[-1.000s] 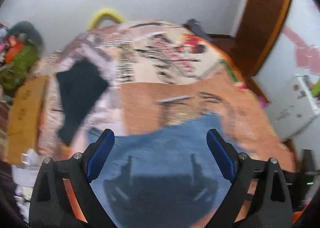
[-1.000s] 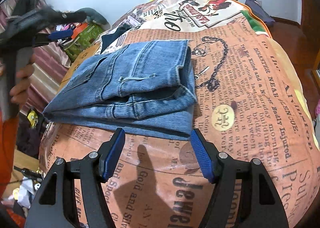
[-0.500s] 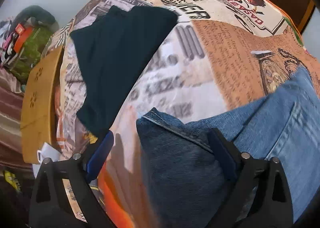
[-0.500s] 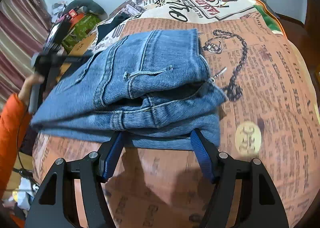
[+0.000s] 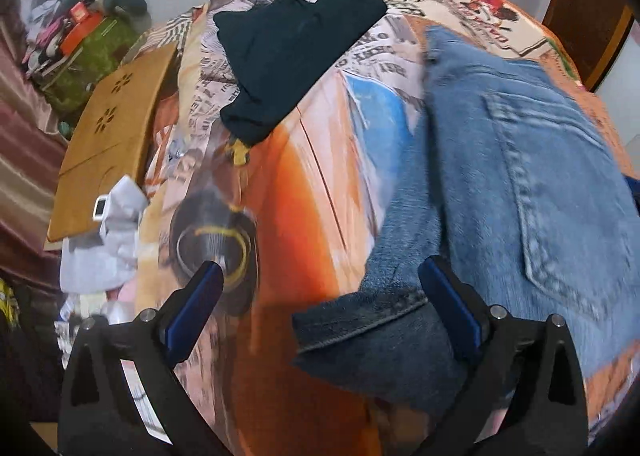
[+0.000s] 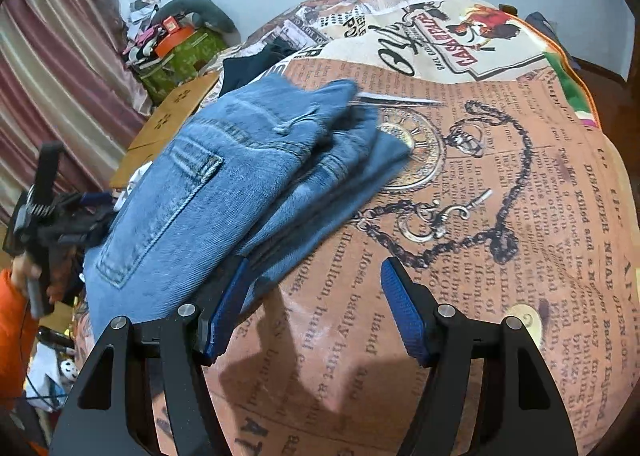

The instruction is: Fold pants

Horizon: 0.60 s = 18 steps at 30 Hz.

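Folded blue jeans [image 6: 224,191] lie in a stack on the printed bedspread [image 6: 500,175], back pocket up. In the left wrist view the jeans [image 5: 520,175] fill the right side, and a dark denim corner lies between the jaws. My left gripper [image 5: 320,296] is open at the stack's edge, its right finger against the denim. It also shows in the right wrist view [image 6: 76,223] at the stack's left end. My right gripper [image 6: 312,296] is open, its left finger touching the stack's near edge, its right finger over bare bedspread.
A folded dark garment [image 5: 288,55] lies on the bed beyond the jeans. A wooden board [image 5: 108,135] and white cloth [image 5: 104,240] sit at the bed's left edge. A cluttered green pile [image 6: 180,51] and curtains [image 6: 52,95] stand at left.
The jeans stack has turned and slid left and away. My left gripper moved to its left edge. My right gripper shifted right, so the stack now lies at its left finger.
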Each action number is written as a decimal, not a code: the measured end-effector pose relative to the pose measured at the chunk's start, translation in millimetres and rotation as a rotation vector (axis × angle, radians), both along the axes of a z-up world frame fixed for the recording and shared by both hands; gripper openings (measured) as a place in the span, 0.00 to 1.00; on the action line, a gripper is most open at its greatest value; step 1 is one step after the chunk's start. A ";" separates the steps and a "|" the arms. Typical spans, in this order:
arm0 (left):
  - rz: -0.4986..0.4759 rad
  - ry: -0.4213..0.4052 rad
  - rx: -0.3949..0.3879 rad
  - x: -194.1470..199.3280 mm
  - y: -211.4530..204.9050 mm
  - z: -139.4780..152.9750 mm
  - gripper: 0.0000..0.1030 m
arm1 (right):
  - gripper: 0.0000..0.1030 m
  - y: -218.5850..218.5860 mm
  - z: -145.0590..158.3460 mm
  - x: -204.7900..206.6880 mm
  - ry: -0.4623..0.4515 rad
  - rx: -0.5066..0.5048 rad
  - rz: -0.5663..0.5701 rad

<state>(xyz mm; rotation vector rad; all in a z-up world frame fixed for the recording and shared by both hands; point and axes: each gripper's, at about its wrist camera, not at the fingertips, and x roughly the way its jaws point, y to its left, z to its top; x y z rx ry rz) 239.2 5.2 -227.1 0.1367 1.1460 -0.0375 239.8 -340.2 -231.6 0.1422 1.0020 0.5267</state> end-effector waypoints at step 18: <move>-0.036 -0.056 -0.138 -30.8 -37.6 37.7 0.90 | 0.64 -5.1 32.2 10.5 -0.097 0.005 0.006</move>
